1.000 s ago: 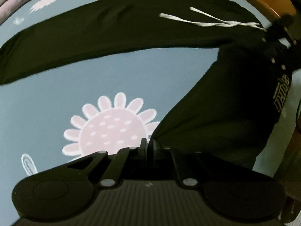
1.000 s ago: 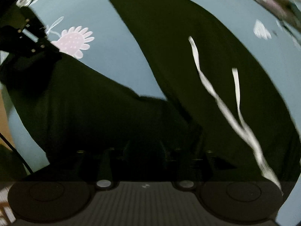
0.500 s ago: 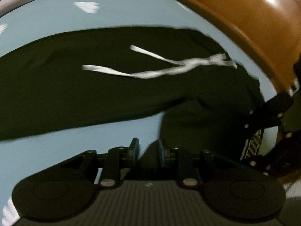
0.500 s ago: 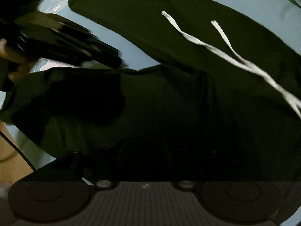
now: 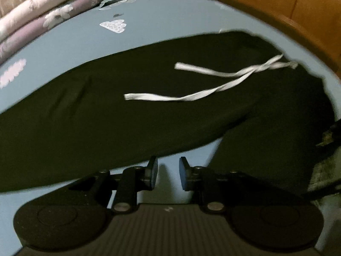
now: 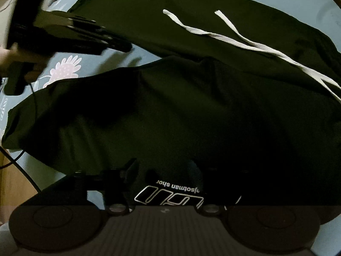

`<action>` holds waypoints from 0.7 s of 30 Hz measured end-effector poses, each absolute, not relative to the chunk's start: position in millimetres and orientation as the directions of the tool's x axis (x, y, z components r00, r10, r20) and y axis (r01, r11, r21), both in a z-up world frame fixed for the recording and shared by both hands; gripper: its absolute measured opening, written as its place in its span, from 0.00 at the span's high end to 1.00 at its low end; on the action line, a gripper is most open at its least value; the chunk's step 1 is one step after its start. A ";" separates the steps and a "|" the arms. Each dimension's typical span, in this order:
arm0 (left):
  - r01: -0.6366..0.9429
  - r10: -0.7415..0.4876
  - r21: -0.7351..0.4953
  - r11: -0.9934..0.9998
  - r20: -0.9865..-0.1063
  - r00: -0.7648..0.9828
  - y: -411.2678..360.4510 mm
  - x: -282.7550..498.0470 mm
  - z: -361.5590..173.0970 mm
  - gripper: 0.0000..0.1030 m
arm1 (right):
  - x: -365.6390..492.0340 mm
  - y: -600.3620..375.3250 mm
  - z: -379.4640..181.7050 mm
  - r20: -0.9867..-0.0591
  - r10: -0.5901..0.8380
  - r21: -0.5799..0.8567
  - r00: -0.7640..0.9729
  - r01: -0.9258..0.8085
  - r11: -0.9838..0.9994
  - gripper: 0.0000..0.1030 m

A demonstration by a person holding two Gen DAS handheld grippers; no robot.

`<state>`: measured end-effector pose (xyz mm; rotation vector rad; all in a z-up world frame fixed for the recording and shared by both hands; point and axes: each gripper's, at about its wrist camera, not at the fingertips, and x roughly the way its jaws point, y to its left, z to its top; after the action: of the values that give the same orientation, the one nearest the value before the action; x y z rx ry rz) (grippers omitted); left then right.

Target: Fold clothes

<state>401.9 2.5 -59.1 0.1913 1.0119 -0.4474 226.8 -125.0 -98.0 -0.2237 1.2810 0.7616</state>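
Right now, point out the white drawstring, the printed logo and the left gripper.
white drawstring [image 5: 215, 91]: left wrist view, middle of the lower strand.
printed logo [image 6: 170, 197]: right wrist view, outlined lettering on the shorts.
left gripper [image 5: 168, 173]: left wrist view, gap between its jaws.

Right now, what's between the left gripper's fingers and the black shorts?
Only bare blue bedsheet separates left gripper from black shorts, per the left wrist view.

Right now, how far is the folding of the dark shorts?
Looks done: one leg of the dark shorts has been brought beside the other, drawstring on top. In hand: nothing; the left tongs stand open over the blue sheet, and the right tongs are opening above the printed logo. Left: probably squaring the legs and folding them across.
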 end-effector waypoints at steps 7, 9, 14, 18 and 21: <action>0.389 -0.415 -0.286 0.876 -0.857 0.305 13.4 353.6 -64.6 0.79 | 220.5 -118.9 -118.9 -0.922 0.378 0.246 0.081 -0.632 0.735 0.31; 0.333 -0.382 -0.283 0.900 -0.879 0.284 22.9 341.0 -77.8 0.79 | 220.0 -118.6 -122.8 -0.917 0.390 0.257 0.085 -0.622 0.740 0.23; 0.185 -0.225 -0.169 0.968 -0.910 0.348 57.0 324.8 -88.8 0.80 | 217.0 -113.8 -125.8 -0.911 0.403 0.276 0.085 -0.602 0.750 0.08; 0.150 -0.173 -0.121 0.981 -0.900 0.401 76.2 306.5 -69.6 0.81 | 214.8 -104.9 -130.5 -0.918 0.388 0.261 0.088 -0.603 0.754 0.00; 0.132 -0.159 -0.115 0.985 -0.902 0.401 88.3 283.3 -61.0 0.76 | 211.8 -99.3 -131.0 -0.927 0.359 0.221 0.105 -0.620 0.753 0.00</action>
<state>283.3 88.3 -61.0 -0.0264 1.1430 -0.1841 211.8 -99.3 -131.0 -0.2469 1.2749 0.7322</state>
